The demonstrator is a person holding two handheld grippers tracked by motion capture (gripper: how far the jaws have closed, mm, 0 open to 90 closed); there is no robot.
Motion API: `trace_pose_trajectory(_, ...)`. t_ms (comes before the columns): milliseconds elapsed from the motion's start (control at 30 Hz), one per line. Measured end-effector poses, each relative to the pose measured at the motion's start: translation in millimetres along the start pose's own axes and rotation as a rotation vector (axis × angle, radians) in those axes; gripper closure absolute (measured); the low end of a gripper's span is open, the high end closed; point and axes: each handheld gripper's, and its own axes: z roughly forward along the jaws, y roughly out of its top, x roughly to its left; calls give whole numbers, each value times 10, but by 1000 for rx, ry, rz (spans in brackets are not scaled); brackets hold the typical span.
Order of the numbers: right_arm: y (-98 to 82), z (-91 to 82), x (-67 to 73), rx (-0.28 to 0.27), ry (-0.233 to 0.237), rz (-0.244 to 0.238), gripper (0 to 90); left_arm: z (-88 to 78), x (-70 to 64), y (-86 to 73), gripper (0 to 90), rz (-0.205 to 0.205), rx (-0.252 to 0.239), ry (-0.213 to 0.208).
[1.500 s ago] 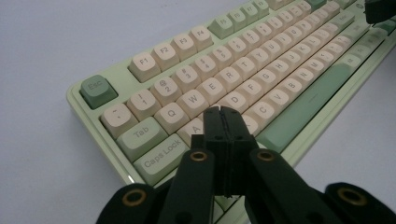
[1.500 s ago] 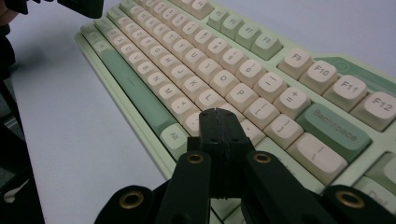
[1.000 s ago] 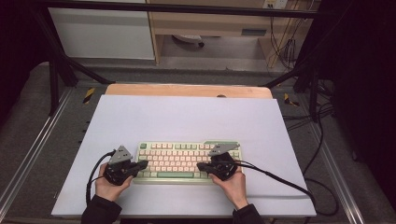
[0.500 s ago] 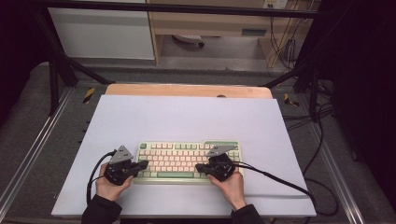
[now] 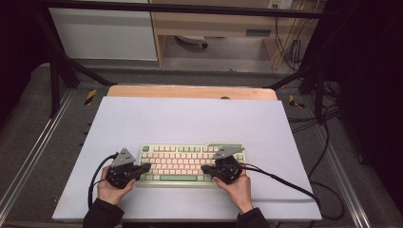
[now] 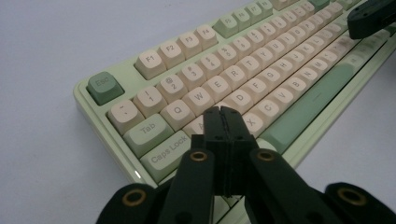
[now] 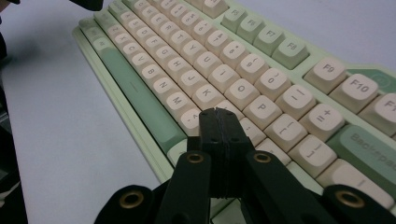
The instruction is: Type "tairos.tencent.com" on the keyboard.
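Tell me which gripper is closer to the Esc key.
Left. The left gripper sits, shut, over the keys near Caps Lock, close to the Esc key; the right gripper is over the keyboard's opposite end.

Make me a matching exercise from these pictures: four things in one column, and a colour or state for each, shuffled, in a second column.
Things:
1. Esc key
2. Q key
3. left gripper
4. tabletop

Colours or states:
A. pale lavender
B. cream
C. black, jaws closed together
D. green

Pairs: 1-D, 2-B, 3-C, 4-A
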Motion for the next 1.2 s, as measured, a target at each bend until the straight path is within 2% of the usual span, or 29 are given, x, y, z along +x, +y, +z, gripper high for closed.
trace_pose_trajectory(600, -91, -178, -134, -11, -22, 29, 900, 45, -82, 52, 900, 26, 5, -3)
trace_pose_trajectory(1200, -162, -270, -193, -16, -37, 38, 900, 237, -195, 217, 900, 53, 31, -14)
